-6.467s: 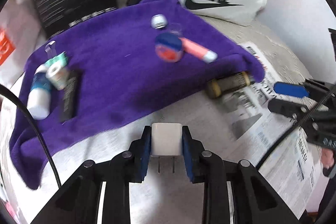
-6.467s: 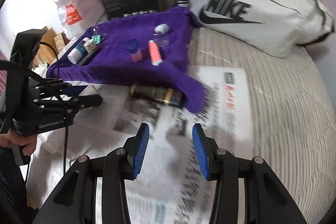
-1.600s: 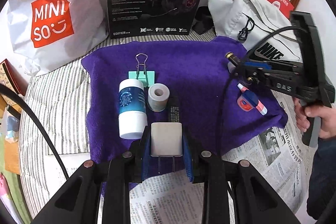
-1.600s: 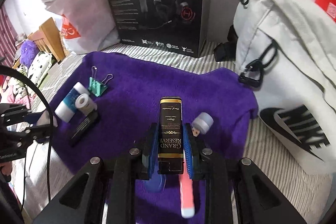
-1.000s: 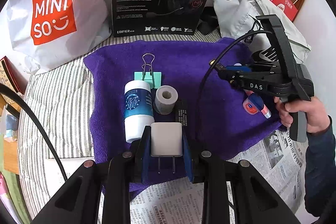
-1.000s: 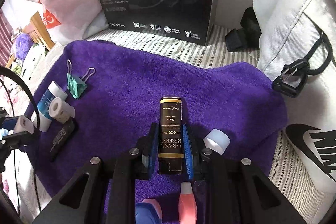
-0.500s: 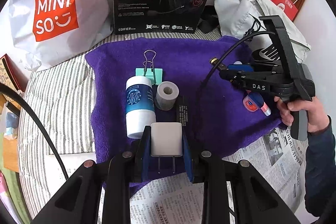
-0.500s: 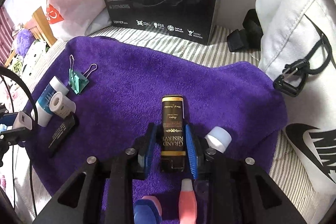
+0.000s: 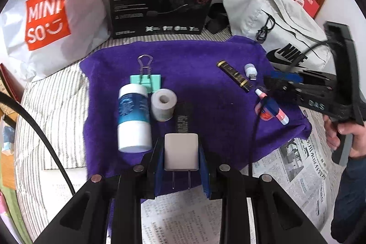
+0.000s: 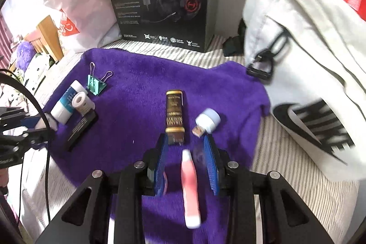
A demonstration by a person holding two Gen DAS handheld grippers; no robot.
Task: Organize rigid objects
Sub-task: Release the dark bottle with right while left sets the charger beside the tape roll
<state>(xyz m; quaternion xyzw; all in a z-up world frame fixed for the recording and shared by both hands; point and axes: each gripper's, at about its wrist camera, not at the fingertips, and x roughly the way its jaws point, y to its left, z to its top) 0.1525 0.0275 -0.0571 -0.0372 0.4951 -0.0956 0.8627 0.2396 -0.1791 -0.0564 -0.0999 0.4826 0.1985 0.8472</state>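
With the gold-and-black rectangular bottle [image 10: 175,114] lying on the purple towel [image 10: 141,84], your right tongs [image 10: 185,153] gape empty. Your left tongs [image 9: 181,152] grip the white plastic charger [image 9: 181,152], which you have yet to place.

Both views are bright and evenly lit, with soft shadows; fisheye bending curves the edges into a dark round vignette; the left wrist view is fairly sharp; the right wrist view is smeared by motion, the pink tube [image 10: 190,186] and the white bag [image 10: 304,65] blurred most.
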